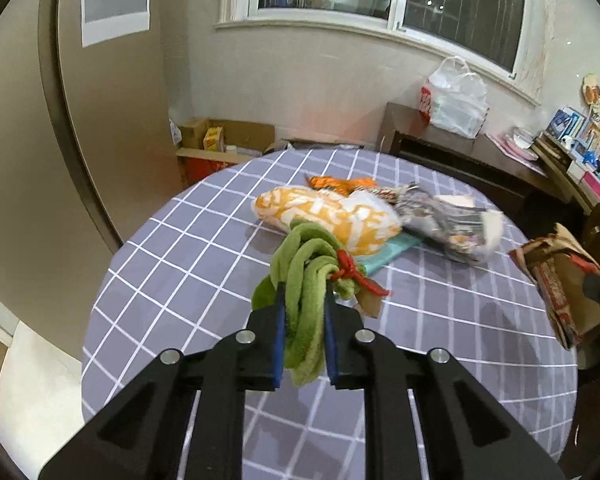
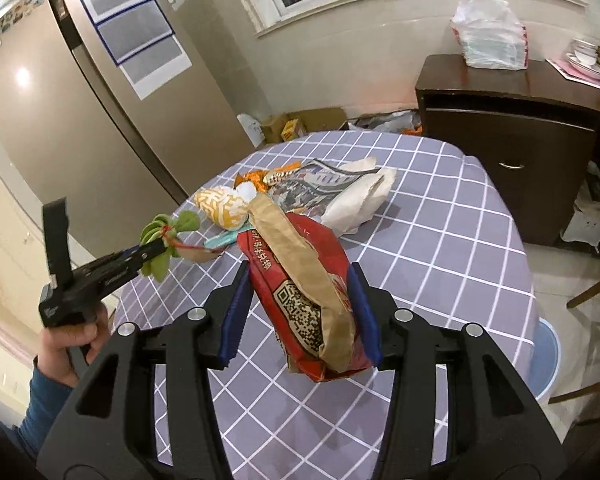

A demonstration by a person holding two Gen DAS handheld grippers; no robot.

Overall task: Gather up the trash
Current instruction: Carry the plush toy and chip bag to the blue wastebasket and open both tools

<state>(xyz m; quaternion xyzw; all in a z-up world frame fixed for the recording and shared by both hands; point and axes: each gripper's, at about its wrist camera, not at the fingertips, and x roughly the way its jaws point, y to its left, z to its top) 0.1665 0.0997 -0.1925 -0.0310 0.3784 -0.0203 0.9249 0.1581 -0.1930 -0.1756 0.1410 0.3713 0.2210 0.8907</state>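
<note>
Left wrist view: your left gripper [image 1: 305, 312] clenches a green cloth bundle [image 1: 304, 280]; your right gripper [image 2: 300, 300] grasps a red-and-brown bag [image 2: 304, 296]; wrappers [image 1: 440, 220] lie on the table [image 1: 180, 280] beyond

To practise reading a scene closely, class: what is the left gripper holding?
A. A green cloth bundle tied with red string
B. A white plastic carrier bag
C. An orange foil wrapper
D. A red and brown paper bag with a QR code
A: the left gripper has its blue pads pressed on the green cloth bundle tied with red string, lifted off the checked tablecloth; the right wrist view shows the same grip.
</note>
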